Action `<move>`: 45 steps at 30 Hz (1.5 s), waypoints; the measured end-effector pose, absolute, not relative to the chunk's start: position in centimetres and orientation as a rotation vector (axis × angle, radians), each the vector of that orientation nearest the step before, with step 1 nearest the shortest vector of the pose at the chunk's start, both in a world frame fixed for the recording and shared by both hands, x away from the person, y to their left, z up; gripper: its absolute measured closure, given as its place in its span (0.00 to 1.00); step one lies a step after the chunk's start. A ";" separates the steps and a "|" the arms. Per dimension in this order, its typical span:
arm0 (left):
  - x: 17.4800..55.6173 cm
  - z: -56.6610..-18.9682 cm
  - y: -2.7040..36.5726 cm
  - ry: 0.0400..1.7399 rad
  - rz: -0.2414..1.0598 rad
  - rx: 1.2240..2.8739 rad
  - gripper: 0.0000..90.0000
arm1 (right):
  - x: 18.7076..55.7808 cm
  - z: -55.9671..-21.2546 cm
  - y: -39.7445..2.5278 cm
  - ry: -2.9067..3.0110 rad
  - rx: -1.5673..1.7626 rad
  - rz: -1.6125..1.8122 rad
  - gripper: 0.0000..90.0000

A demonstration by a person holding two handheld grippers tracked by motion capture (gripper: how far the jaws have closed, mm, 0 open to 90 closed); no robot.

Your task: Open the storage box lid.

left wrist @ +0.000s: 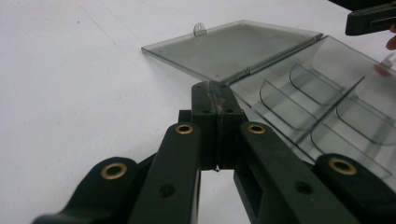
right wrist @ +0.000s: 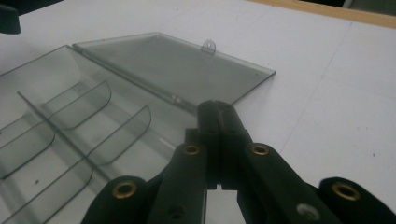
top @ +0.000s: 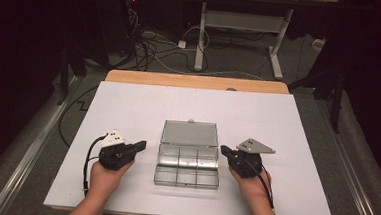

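A clear plastic compartment box [top: 187, 166] lies open in the middle of the white table, its lid [top: 190, 133] flat on the far side. Thin dividers split the tray [left wrist: 322, 116] [right wrist: 70, 135] into several empty cells. My left gripper [top: 142, 145] rests just left of the box, jaws pressed together with nothing held [left wrist: 216, 95]. My right gripper [top: 224, 150] sits just right of the box, also shut and empty [right wrist: 217, 112]. Both tips point inward at the hinge line, close to the box sides without gripping it.
The white sheet [top: 128, 108] covers a wooden table [top: 195, 81]. Beyond the far edge lie floor cables [top: 152, 45] and a white desk frame [top: 243, 25]. A latch tab [top: 190, 121] sticks out from the lid's far edge.
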State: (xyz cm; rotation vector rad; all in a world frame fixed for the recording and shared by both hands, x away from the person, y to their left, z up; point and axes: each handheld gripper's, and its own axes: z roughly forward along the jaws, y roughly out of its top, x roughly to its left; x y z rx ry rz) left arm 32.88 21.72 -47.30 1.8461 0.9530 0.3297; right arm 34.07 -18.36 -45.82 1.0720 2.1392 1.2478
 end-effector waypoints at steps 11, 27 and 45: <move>30.9 -48.6 23.4 0.962 0.357 1.867 0.97 | 31.8 -46.1 -19.8 2.117 1.040 1.287 1.00; 31.1 -48.8 22.9 0.893 0.416 1.909 0.51 | 31.4 -45.9 -23.8 2.064 1.073 1.294 0.78; 31.6 -49.1 22.7 0.907 0.374 1.924 0.00 | 30.5 -46.1 -26.4 2.064 1.095 1.302 0.18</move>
